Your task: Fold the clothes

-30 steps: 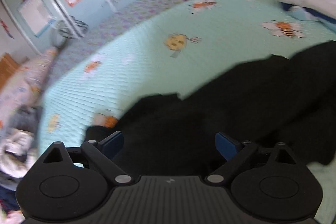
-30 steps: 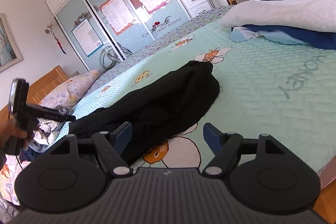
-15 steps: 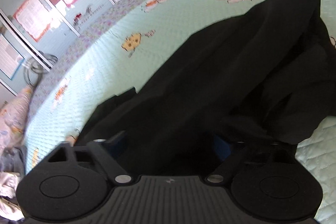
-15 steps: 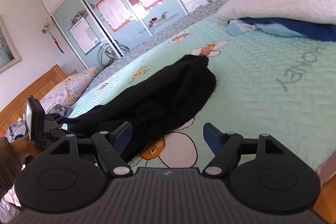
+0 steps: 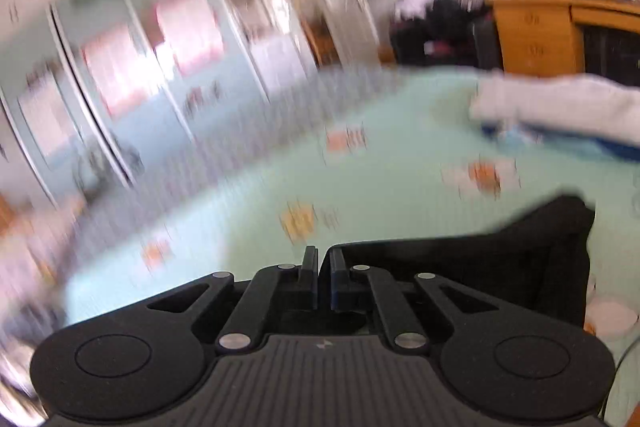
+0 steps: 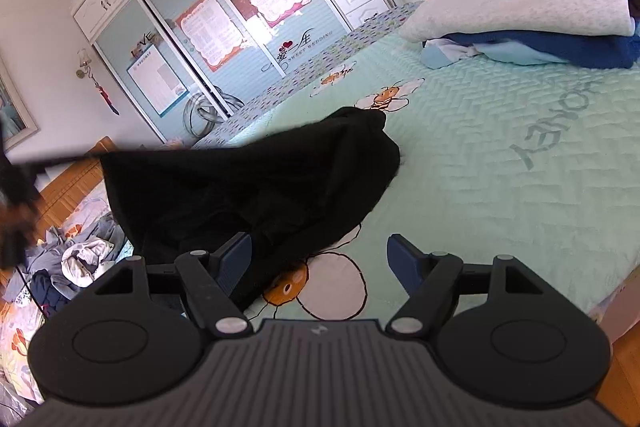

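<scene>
A black garment (image 6: 260, 187) lies crumpled on the mint bee-print bedspread (image 6: 500, 147). Its left edge is pulled up off the bed and stretched taut. In the blurred left wrist view my left gripper (image 5: 320, 255) is shut, and the black garment (image 5: 480, 267) runs off to the right from its fingertips. My right gripper (image 6: 320, 247) stands open low over the bed's near edge. Its left finger (image 6: 236, 255) is right at the garment's near hem and a printed bee shows between the fingers. A blurred hand (image 6: 12, 219) shows at the far left of the right wrist view.
A stack of folded white and blue blankets (image 6: 520, 11) sits at the back right of the bed. Loose clothes (image 6: 80, 255) lie heaped at the left. A wardrobe with sliding doors (image 6: 208, 27) stands behind the bed, and a wooden dresser (image 5: 532, 35) at the right.
My left gripper came down onto the black garment, shut on its edge, then rose, lifting that edge off the bed. The right gripper stayed put and open.
</scene>
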Demonstrator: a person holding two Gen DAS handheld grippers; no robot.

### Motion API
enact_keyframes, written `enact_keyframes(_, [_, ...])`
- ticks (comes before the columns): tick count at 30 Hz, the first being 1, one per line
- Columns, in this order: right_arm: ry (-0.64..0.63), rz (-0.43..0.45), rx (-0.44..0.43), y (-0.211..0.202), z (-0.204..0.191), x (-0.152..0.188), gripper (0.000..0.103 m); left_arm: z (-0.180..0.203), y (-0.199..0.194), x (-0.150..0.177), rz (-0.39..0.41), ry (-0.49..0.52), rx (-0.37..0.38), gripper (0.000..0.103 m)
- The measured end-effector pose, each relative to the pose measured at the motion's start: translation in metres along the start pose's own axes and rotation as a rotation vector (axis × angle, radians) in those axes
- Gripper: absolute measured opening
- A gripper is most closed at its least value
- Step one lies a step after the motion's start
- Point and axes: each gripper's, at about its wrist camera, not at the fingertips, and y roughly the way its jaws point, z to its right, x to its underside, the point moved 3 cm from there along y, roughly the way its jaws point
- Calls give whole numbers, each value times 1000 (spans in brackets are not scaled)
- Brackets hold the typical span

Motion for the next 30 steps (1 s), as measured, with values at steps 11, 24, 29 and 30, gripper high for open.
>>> enact_keyframes(11, [8, -12, -32, 2, -2, 5, 76, -17, -62, 16, -102, 8, -14, 20])
enact_keyframes(24, [-10, -38, 22, 8, 6, 7, 76, 31, 37, 102, -142, 230, -11, 84])
enact_keyframes(29, [-8, -47, 24, 11, 6, 12, 76, 26, 77, 112, -330, 136, 162, 5])
enact_keyframes(30, [-11, -48, 22, 11, 5, 12, 76, 21, 80, 113, -350, 75, 175, 1])
